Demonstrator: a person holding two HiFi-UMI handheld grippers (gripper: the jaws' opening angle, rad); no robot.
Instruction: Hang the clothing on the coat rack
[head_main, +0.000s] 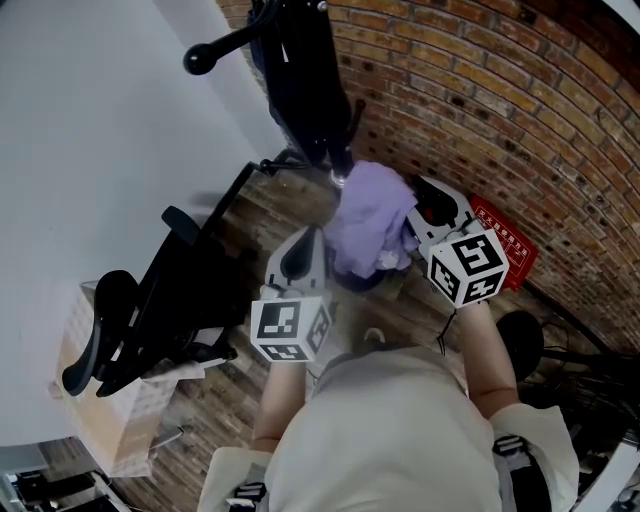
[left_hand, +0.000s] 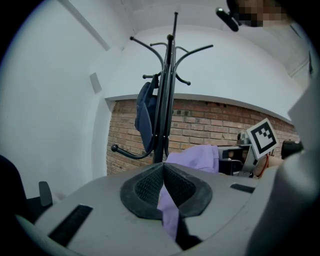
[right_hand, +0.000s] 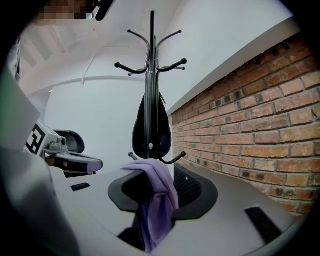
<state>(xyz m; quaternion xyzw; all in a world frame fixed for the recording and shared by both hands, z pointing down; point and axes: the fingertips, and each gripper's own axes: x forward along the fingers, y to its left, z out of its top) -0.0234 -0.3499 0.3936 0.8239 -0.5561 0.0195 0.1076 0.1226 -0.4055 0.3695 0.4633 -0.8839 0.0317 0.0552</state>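
A lilac garment (head_main: 365, 225) hangs bunched between my two grippers, just below the black coat rack (head_main: 310, 100). A dark blue piece of clothing (left_hand: 145, 115) hangs on the rack. My left gripper (head_main: 300, 255) is shut on a fold of the lilac cloth (left_hand: 170, 210), which is pinched between its pads. My right gripper (head_main: 430, 215) stands open. The lilac cloth (right_hand: 157, 195) drapes over its left pad and hangs in the gap, while the right pad stands clear of it. The rack (right_hand: 151, 75) rises straight ahead of both grippers.
A brick wall (head_main: 480, 90) runs along the right, with a red sign (head_main: 505, 245) at its foot. A black office chair (head_main: 150, 300) and a cardboard box (head_main: 95, 400) stand to the left. A white wall (head_main: 90, 120) lies behind the rack.
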